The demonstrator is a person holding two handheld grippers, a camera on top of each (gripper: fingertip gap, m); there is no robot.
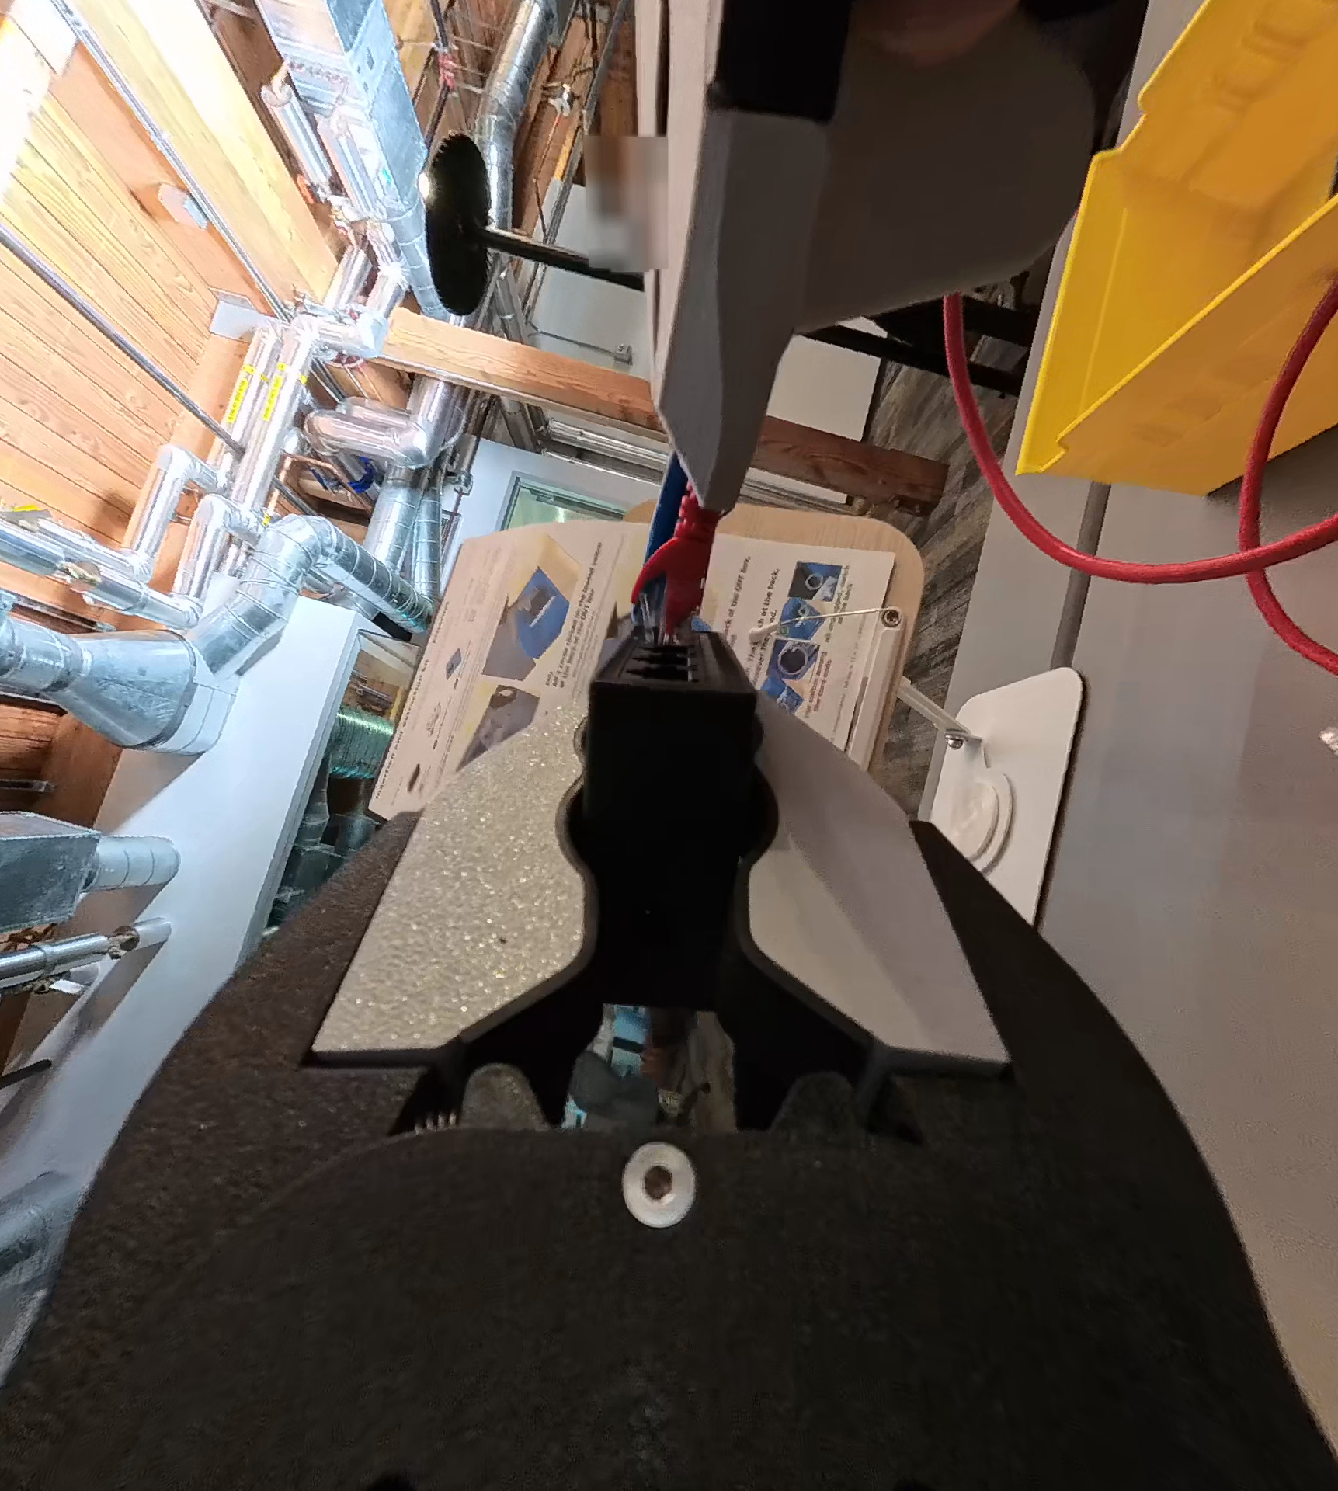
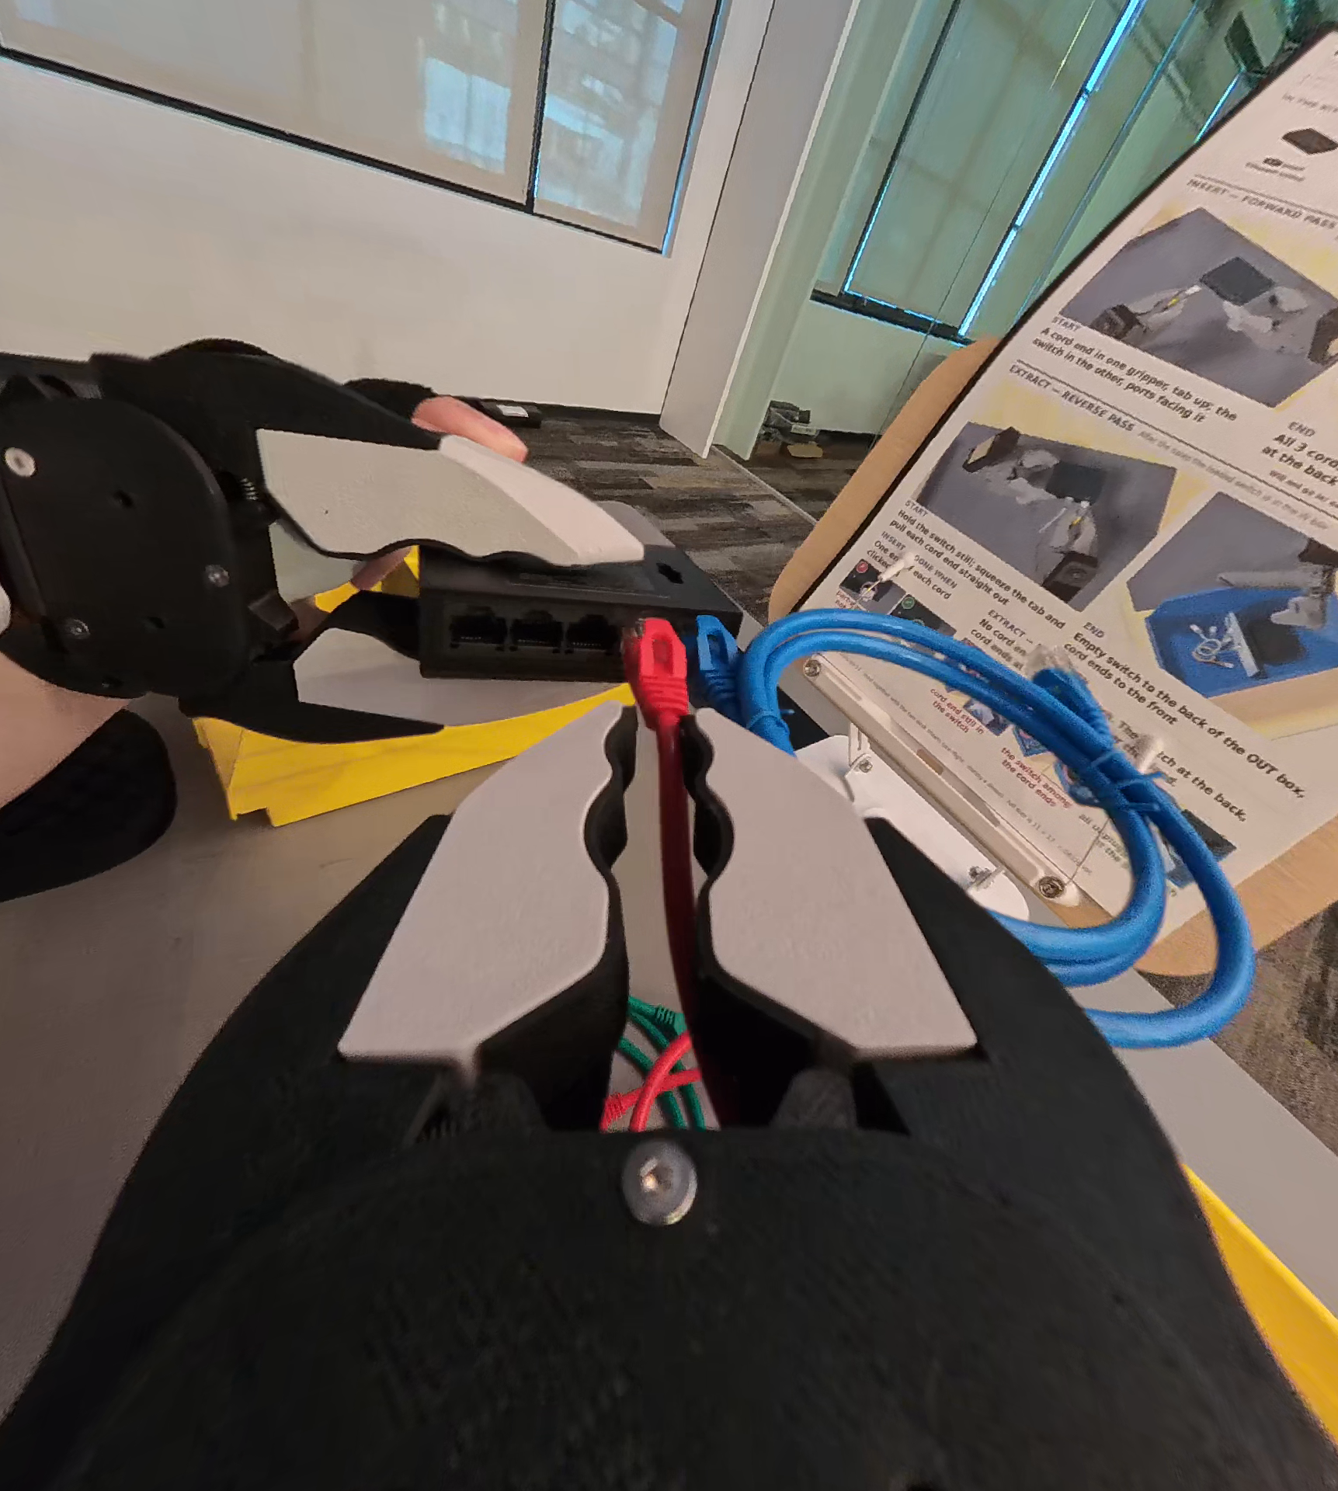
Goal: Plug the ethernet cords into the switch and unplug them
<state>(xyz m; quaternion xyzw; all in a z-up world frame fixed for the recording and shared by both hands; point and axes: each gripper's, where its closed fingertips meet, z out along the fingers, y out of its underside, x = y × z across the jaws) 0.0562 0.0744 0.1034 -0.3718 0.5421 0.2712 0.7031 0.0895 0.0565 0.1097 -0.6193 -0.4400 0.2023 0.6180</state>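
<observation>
Spanning a grey table [image 2: 125, 1008], yellow bins [image 2: 407, 766] meet carpet [image 2: 689, 484].

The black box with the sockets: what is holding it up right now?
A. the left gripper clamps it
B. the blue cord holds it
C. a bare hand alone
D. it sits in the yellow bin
A: in the right wrist view the left gripper pinches the switch between its fingers.
</observation>
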